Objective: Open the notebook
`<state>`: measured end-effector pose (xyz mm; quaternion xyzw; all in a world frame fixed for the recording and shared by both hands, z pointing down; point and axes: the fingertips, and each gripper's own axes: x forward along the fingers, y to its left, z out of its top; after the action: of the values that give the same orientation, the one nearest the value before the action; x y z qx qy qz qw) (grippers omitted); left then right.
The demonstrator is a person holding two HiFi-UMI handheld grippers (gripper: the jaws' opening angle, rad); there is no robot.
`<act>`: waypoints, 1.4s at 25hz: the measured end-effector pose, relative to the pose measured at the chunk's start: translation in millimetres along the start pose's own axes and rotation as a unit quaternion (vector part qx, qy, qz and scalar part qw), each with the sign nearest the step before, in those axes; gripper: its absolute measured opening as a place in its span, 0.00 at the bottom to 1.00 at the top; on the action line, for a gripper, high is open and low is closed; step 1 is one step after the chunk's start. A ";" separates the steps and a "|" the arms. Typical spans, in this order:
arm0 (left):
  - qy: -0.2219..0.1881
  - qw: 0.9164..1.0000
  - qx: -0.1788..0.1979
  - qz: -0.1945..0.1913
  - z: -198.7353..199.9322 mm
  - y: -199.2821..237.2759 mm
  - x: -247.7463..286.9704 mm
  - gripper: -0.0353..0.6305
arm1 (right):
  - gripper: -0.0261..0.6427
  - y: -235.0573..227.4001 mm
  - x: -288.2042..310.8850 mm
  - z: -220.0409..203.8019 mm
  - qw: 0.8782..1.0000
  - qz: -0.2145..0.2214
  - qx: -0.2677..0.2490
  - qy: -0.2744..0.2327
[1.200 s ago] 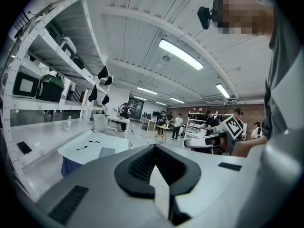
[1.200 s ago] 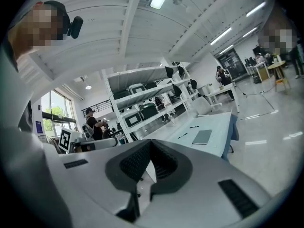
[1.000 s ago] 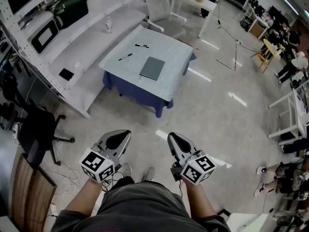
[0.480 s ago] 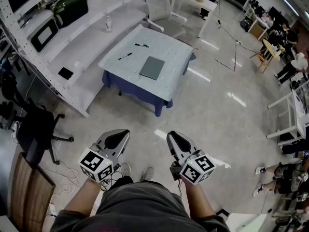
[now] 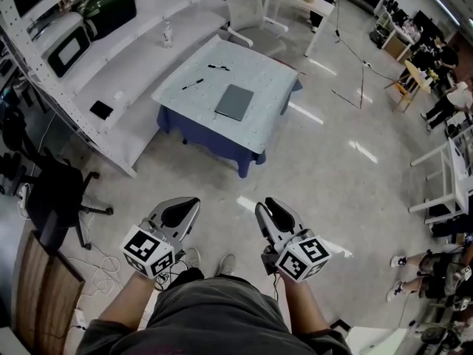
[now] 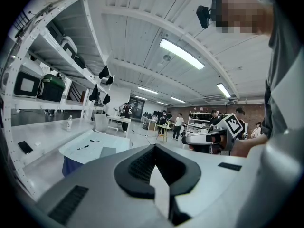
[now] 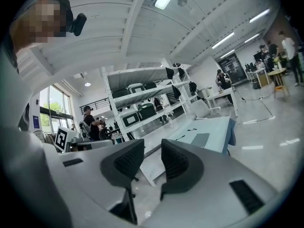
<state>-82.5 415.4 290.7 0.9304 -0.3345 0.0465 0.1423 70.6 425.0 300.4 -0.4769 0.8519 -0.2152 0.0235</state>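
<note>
notebook (image 5: 234, 102) lies closed and flat on the far table (image 5: 260, 76), right of a pen (image 5: 193, 84), well apart from both grippers, which are held near the person's waist. left gripper (image 5: 181, 211): jaws together, empty. right gripper (image 5: 272, 214): jaws part-way apart, just been opening, nothing between. judged: thin grey cover, light, probably bendy and slick (may slide on the tabletop). pin one edge, lift the cover's free edge near a corner.

Bright ceiling tube lights (image 6: 181, 53); sharp frames, fisheye-bent edges.
</note>
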 end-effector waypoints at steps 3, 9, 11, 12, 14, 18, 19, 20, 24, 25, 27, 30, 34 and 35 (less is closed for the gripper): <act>0.000 1.000 -0.001 0.001 -0.2 -0.1 1.1 0.05 | 0.20 -1.0 0.2 0.5 1.000 0.000 -0.002 0.001; 0.001 1.000 -0.002 0.007 -2.9 -6.1 8.9 0.06 | 0.23 -10.8 -6.0 1.0 1.000 0.003 -0.003 0.004; 0.002 1.000 -0.002 0.010 -4.4 -9.2 12.9 0.06 | 0.24 -17.0 -8.8 0.8 1.000 0.004 -0.002 0.005; 0.002 1.000 -0.002 0.012 -4.8 -10.6 14.9 0.06 | 0.24 -20.0 -9.8 1.1 1.000 0.004 -0.002 0.006; 0.001 1.000 -0.002 0.015 -5.0 -12.3 18.4 0.06 | 0.25 -25.2 -10.5 2.4 1.000 0.007 -0.003 0.006; 0.000 1.000 0.000 0.024 -5.7 -20.6 27.6 0.06 | 0.26 -35.8 -16.0 6.9 1.000 0.017 -0.005 0.006; -0.001 1.000 0.000 0.026 -5.8 -23.4 30.1 0.05 | 0.27 -38.5 -18.2 7.7 1.000 0.020 -0.005 0.006; -0.001 1.000 0.001 0.028 -5.8 -25.9 32.5 0.05 | 0.27 -41.3 -20.1 8.2 1.000 0.023 -0.005 0.006; -0.004 0.999 0.005 0.033 -5.5 -34.3 42.2 0.06 | 0.28 -54.4 -26.3 10.0 1.000 0.027 -0.005 0.007; -0.003 0.999 0.006 0.034 -5.2 -36.0 44.2 0.06 | 0.28 -57.6 -27.7 10.7 1.000 0.026 -0.005 0.007; -0.003 0.999 0.008 0.035 -4.2 -37.9 47.4 0.06 | 0.28 -63.0 -30.0 12.8 1.000 0.025 -0.004 0.007; -0.004 0.999 0.009 0.038 -1.7 -36.7 51.3 0.06 | 0.28 -68.4 -30.9 15.6 1.000 0.024 -0.005 0.006; -0.008 0.999 0.010 0.041 1.5 -28.6 55.5 0.06 | 0.28 -72.2 -24.8 17.3 1.000 0.023 -0.008 0.008; -0.009 0.999 0.010 0.041 1.8 -26.4 56.9 0.06 | 0.28 -73.6 -23.1 17.6 1.000 0.023 -0.009 0.008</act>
<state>-21.9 399.6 293.2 0.9177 -0.3732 0.0474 0.1275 146.5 404.7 309.3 -0.4560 0.8644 -0.2113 0.0173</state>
